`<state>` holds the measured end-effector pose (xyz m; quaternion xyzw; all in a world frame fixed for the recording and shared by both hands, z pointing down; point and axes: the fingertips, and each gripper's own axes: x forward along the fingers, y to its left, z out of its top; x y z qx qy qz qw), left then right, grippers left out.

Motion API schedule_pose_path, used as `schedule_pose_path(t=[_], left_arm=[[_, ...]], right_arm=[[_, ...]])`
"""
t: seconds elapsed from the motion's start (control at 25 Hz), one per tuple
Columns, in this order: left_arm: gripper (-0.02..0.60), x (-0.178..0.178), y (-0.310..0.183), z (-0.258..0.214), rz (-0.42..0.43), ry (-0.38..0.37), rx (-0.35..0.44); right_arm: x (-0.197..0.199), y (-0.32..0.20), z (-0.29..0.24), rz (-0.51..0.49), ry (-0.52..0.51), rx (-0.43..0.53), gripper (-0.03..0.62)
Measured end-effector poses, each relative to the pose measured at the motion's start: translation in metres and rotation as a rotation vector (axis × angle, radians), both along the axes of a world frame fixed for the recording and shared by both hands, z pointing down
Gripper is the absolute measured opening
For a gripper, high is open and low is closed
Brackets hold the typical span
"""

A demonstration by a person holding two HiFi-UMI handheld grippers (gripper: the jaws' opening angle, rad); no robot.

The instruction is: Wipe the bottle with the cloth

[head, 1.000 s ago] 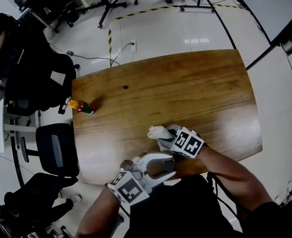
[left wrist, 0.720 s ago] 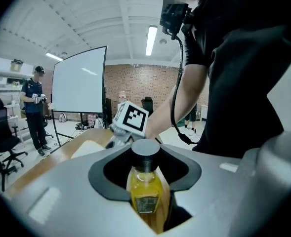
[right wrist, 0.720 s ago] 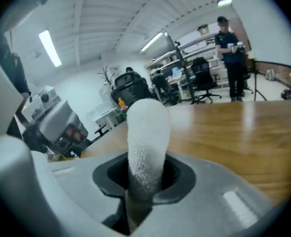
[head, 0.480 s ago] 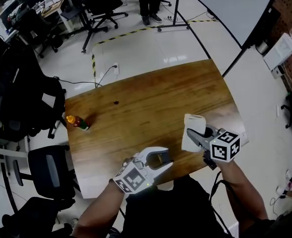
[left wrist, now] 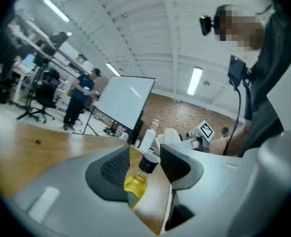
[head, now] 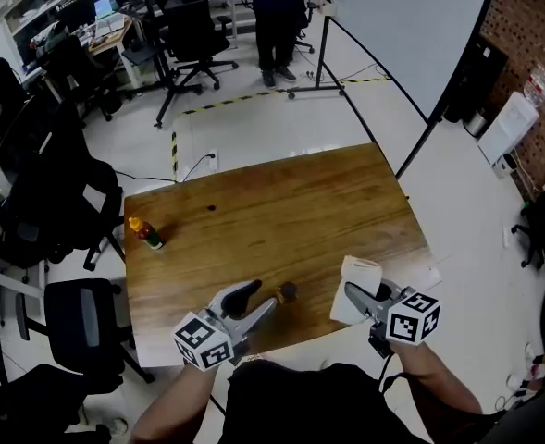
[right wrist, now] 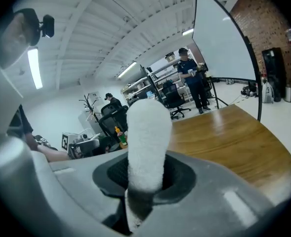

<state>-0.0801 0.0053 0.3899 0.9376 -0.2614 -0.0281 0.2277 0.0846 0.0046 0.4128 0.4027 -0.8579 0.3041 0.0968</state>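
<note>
A small bottle (left wrist: 137,181) of yellow liquid with a black cap stands between the jaws of my left gripper (left wrist: 145,153). The jaws are opening, and there is a gap on the bottle's right side. In the head view the bottle (head: 286,292) is on the wooden table (head: 281,211) near its front edge, at the tips of my left gripper (head: 265,297). My right gripper (head: 357,296) hovers at the table's front right corner. It is shut on a folded white cloth (head: 355,285). The cloth (right wrist: 146,142) stands upright from the right gripper's (right wrist: 147,181) pads.
A sauce bottle (head: 145,233) with an orange cap stands at the table's left edge. Office chairs (head: 87,313) crowd the left side. A whiteboard on a stand (head: 392,26) is behind the table. A person (head: 277,7) stands far back. White paper (head: 429,276) lies beyond the right corner.
The right gripper carried the cloth off to the right, away from the left gripper. The left jaws have spread wider, and the bottle now shows at their tips on the table.
</note>
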Motion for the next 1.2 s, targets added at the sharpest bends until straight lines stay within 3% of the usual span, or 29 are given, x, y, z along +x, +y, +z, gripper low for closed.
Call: schedule_pose_path(t=[0.08,0.16,0.28,0.36,0.56,0.8,1.2], left_arm=[[0.12,-0.026,0.009,0.008,-0.164,0.023,-0.087],[0.015,-0.036,0.029,0.025,-0.296,-0.066,-0.153],[0.017,-0.025,0.071,0.041,-0.421,-0.27,-0.187],[0.015,-0.013,0.102,0.044,-0.461,-0.322,-0.202],[0.015,0.008,0.164,0.047,-0.523,-0.354,-0.228],[0.017,-0.012,0.192,0.058,-0.59,-0.329,-0.341],[0.017,-0.035,0.197,0.043,-0.414,-0.356,-0.222]], right_arm=[[0.001,0.009,-0.004,-0.012,-0.014,0.009,0.075],[0.005,0.022,-0.005,-0.051,-0.028,0.006,0.075],[0.017,0.047,-0.006,-0.151,-0.003,0.029,0.077],[0.021,0.067,-0.005,-0.216,0.001,0.042,0.077],[0.035,0.13,0.014,-0.319,0.006,0.003,0.075],[0.029,0.168,0.016,-0.339,0.011,-0.019,0.075],[-0.003,0.195,0.002,-0.162,0.021,0.041,0.075]])
